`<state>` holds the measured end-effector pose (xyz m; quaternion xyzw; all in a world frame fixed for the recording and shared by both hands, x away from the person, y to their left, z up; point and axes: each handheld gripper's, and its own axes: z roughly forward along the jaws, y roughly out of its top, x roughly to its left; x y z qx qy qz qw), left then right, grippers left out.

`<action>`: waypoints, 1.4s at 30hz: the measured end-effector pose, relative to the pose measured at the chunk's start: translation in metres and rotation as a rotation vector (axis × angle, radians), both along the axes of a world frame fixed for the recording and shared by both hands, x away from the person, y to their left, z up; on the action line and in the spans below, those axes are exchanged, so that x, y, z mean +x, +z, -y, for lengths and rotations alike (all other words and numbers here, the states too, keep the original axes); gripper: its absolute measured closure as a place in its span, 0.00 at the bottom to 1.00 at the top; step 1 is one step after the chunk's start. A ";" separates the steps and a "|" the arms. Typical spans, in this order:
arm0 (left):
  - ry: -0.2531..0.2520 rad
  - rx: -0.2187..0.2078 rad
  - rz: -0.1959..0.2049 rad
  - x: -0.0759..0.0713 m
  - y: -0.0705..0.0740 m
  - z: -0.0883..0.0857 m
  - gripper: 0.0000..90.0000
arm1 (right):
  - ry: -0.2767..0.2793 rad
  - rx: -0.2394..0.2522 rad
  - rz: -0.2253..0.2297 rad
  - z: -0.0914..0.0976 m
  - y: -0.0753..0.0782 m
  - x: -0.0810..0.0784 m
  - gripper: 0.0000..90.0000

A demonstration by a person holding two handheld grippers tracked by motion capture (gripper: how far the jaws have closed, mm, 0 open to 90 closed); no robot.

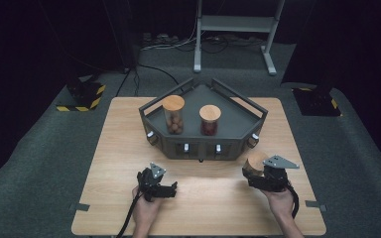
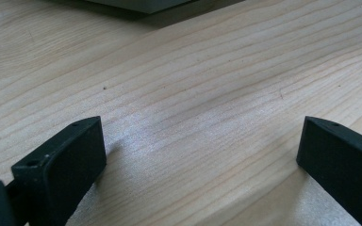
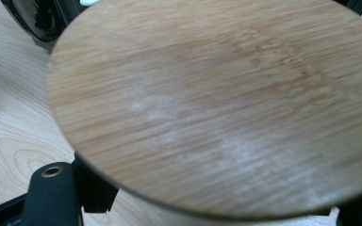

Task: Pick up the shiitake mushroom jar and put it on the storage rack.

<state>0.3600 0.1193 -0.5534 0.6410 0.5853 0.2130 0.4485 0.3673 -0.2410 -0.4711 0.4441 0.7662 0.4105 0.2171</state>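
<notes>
The right gripper (image 1: 258, 171) is clamped on a jar with a round wooden lid (image 3: 217, 103), holding it just off the front right corner of the dark grey tray (image 1: 203, 146). The left gripper (image 1: 171, 190) rests on the wooden table (image 2: 193, 84) in front of the tray's left half, jaws spread wide with nothing between them. Inside the tray stand a tall jar (image 1: 173, 115) and, just right of it, a shorter jar (image 1: 210, 120), both wooden-lidded.

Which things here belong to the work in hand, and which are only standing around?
In the work:
- right claw, shut on a wood-lidded jar
- grey tray
- tall jar and short jar in the tray

Standing around:
- left claw, open over the table
- metal stand
- striped blocks
</notes>
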 end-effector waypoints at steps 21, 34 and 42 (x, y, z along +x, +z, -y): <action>-0.002 0.002 0.000 0.000 0.000 0.000 0.02 | 0.001 -0.001 0.008 0.001 0.012 0.004 0.28; 0.000 0.000 0.001 0.000 0.000 0.000 0.02 | 0.009 -0.005 0.016 -0.002 0.017 0.005 0.28; -0.001 0.000 0.000 0.000 0.000 0.000 0.02 | 0.013 -0.008 0.018 -0.002 0.021 0.007 0.28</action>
